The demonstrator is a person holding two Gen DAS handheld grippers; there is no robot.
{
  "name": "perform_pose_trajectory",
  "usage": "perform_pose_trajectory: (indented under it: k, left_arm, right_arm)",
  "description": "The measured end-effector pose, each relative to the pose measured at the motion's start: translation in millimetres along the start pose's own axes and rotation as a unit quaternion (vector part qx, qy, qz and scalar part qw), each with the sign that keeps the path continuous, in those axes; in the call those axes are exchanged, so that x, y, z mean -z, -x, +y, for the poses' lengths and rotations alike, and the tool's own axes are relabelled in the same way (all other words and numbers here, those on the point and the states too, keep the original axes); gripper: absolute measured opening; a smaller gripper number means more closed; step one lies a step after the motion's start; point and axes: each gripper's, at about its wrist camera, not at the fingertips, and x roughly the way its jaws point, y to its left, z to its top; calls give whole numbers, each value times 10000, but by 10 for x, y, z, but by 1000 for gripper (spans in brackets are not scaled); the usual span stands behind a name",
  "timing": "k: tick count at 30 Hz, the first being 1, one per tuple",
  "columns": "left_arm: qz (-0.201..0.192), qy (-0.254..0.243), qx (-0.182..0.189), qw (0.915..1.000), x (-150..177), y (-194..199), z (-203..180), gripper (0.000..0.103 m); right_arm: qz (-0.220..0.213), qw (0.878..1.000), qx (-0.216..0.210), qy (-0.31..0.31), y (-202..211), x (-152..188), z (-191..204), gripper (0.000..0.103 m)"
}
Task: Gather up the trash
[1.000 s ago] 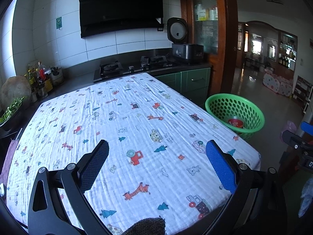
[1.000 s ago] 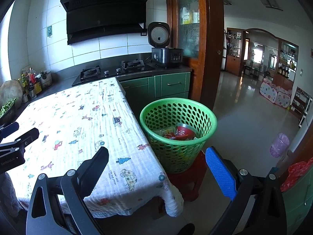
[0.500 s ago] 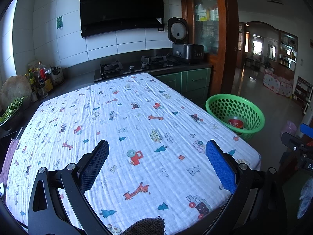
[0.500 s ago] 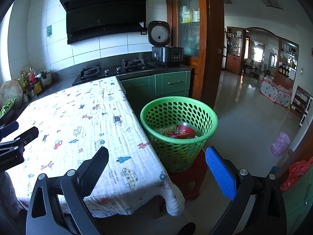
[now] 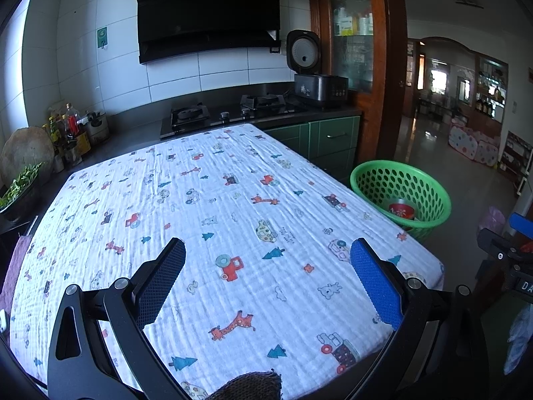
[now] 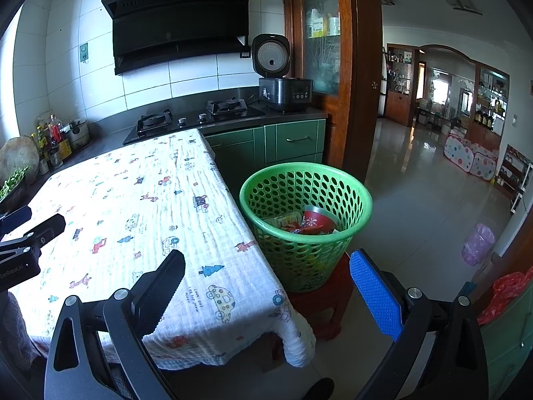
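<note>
Left wrist view: left claw (image 5: 266,268) is held wide open over the near part of the worktop (image 5: 206,200), nothing between its pads. Only the patterned cloth is seen on the worktop; no loose trash is visible there. The green basket (image 5: 404,170) is seen just beside the worktop's right edge, with a red item inside. Part of the other tool is seen at far right.

Right wrist view: right claw (image 6: 268,276) is also spread open and empty, aimed at the gap between the worktop corner and the basket. The basket is set on a red stool (image 6: 328,303); trash (image 6: 304,223), red and yellow wrappers plus a red cup-like piece, is seen lying inside it.

Judgement: collection looks finished or close to it. Next move calls for a scan for leftovers; none can be confirmed. A pink bag (image 6: 478,243) on the floor at right is noted, relevance unclear.
</note>
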Motion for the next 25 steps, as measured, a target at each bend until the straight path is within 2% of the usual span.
perform_pose_trajectory:
  k: [7,10,25]
  left_arm:
    - [-53,4,30,10000,0,17,-2,98]
    - [-119,-6,-70,9999,-7,36,-6,98]
    - [-98,58,-35,9999,-30,49,23,98]
  right_arm:
    - [-5,10000,-16,-7,-5,11,1,96]
    - [-1,10000,-13,-7,-4,8,-1,96]
    - [7,10000,-14,-13,-11,21,-3,96]
